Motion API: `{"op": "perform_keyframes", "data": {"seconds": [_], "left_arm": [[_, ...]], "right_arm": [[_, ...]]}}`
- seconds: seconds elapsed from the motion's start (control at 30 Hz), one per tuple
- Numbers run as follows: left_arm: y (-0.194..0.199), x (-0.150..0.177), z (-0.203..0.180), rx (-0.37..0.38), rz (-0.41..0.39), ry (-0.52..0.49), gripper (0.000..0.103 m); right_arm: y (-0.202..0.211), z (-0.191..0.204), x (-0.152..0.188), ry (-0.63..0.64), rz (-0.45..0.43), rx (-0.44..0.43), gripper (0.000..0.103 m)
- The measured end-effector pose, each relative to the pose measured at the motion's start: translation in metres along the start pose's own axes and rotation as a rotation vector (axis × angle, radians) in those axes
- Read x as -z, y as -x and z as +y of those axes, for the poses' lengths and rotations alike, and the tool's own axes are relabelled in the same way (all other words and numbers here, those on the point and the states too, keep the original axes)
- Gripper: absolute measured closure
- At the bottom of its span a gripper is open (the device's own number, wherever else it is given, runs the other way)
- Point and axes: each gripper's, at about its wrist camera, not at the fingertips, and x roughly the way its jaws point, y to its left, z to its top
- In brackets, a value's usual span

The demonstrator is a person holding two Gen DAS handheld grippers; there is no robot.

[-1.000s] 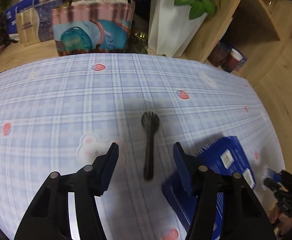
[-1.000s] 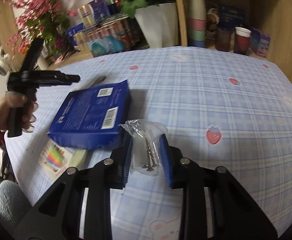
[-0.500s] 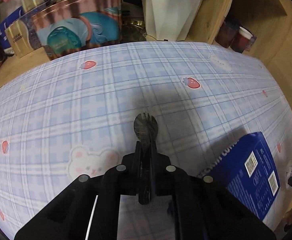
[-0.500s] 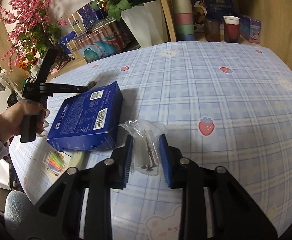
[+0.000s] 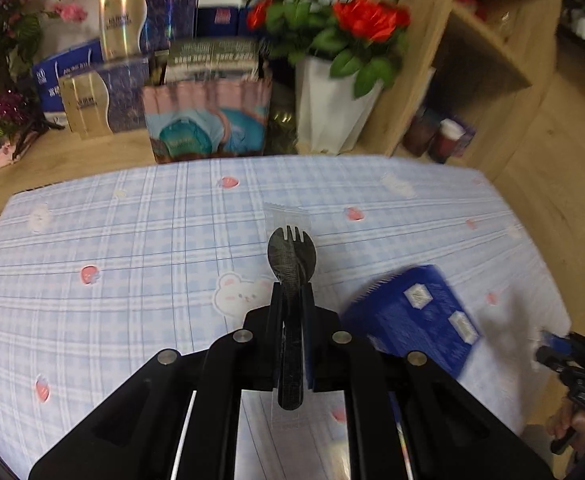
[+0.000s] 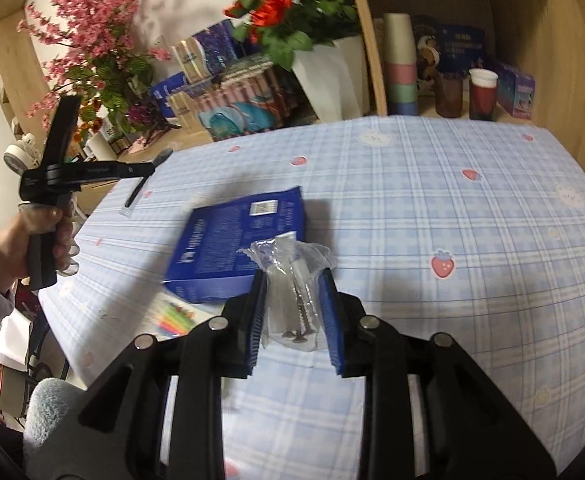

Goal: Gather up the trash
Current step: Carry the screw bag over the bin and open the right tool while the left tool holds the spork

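Both tongs loaded, trash off the table!
Your left tongs (image 5: pixel 292 312) pinch the wrapped spork (image 5: pixel 291 264), head at twelve o'clock; right tongs (image 6: pixel 292 300) clamp the screw bag (image 6: pixel 292 280) for carrying.

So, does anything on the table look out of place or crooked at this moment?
Yes. The blue box lies flat and askew to the checks of the tablecloth, its near corner over a colourful printed sheet that sticks out beneath it. Nothing looks spilled or broken. The wrapped spork and the screw bag are held in grippers, off the cloth.
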Motion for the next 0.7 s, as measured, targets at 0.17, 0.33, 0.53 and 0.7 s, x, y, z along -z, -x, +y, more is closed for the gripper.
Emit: {"op": "perform_keyframes", "data": {"seconds": [0.17,0.33,0.53,0.7], "left_arm": [[0.06,0.032,-0.01,0.063,-0.057,0.029,0.094],[0.112,0.072,-0.02,0.072,-0.111,0.042,0.094],[0.162,0.115,-0.042,0.066,-0.169,0.015,0.094],[0.189,0.146,-0.059,0.085,-0.202,0.018,0.094]], "right_arm": [[0.019,0.024,0.012,0.018,-0.006,-0.021,0.073],[0.034,0.048,0.03,0.039,0.013,-0.029,0.073],[0.053,0.069,0.05,0.05,0.017,-0.035,0.073],[0.067,0.083,0.072,0.08,0.033,-0.04,0.073]]}}
